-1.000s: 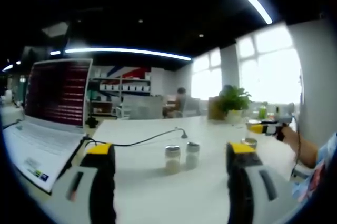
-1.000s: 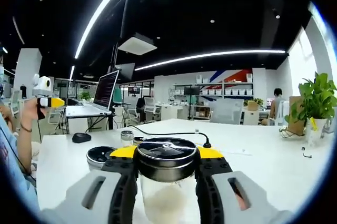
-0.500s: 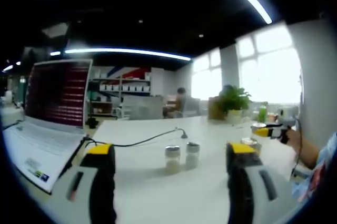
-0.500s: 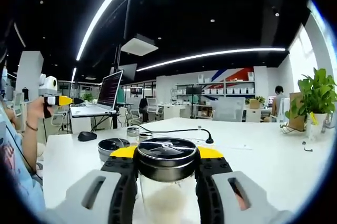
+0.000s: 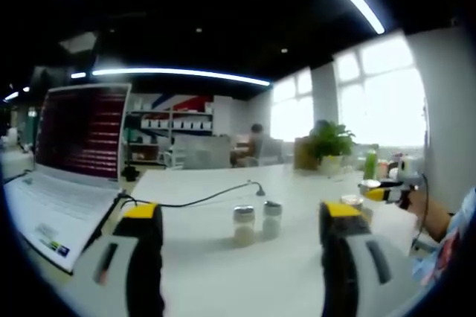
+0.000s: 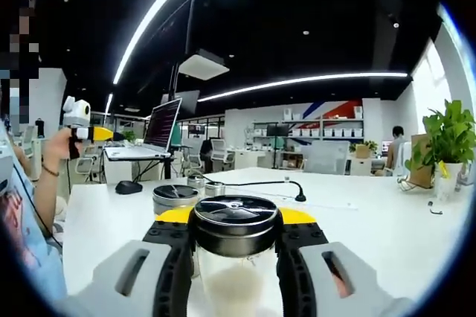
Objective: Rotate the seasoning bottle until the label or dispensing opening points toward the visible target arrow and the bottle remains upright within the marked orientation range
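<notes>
The seasoning bottle (image 6: 235, 257) is clamped upright between the fingers of the right gripper (image 6: 235, 246), its dark lid level with the yellow fingertips, a hold judged to suit turning it. The left gripper (image 5: 242, 235) is kept idle, fingers apart, with two small jars (image 5: 253, 222) framed well beyond them.

Bottle (image 6: 235, 257): black lid, clear glass w/ pale fill; jaws black w/ yellow tips; table (image 6: 372, 220) white.
</notes>
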`<state>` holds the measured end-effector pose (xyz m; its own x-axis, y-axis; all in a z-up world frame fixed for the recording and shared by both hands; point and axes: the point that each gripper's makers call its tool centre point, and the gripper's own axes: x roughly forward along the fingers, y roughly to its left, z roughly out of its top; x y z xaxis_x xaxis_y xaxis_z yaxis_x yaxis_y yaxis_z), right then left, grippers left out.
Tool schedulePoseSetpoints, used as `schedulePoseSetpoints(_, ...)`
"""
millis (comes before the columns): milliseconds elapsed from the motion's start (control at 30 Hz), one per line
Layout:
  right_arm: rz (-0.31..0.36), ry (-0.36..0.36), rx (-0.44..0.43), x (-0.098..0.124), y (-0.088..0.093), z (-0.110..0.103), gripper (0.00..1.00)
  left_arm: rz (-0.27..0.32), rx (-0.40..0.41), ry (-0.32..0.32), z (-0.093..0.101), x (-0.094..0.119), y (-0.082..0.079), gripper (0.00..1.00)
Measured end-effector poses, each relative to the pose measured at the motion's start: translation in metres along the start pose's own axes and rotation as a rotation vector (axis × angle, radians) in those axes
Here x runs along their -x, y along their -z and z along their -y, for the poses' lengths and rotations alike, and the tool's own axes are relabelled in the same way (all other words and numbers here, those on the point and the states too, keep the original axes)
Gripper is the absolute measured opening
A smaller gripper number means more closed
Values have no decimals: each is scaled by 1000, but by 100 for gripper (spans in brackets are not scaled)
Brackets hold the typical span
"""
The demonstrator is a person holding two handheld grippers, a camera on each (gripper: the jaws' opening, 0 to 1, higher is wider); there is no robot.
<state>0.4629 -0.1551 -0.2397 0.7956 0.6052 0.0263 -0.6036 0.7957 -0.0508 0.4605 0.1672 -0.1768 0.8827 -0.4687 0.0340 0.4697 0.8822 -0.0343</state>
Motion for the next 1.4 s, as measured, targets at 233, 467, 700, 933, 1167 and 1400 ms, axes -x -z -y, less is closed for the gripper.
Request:
schedulePoseSetpoints(233, -9, -4, -19, 2, 11, 0, 41, 0, -1, 2, 1, 0, 0, 92)
schedulePoseSetpoints(467, 2, -34, -35, 2, 19, 2, 42, 1, -1, 0, 1, 0, 0, 92)
schedulePoseSetpoints(700, 5, -32, -28, 1, 19, 1, 42, -7, 0, -1, 2, -1, 2, 92)
schedulePoseSetpoints(933, 33, -17, -28, 2, 17, 1, 42, 10, 13, -18, -2, 1, -2, 96)
schedulePoseSetpoints(1167, 56, -1, -28, 5, 15, 0, 42, 3, -9, -28, -5, -3, 0, 96)
schedulePoseSetpoints(1400, 49, 23, -18, 5, 14, 0, 42, 8, -47, -24, 2, 5, -4, 100)
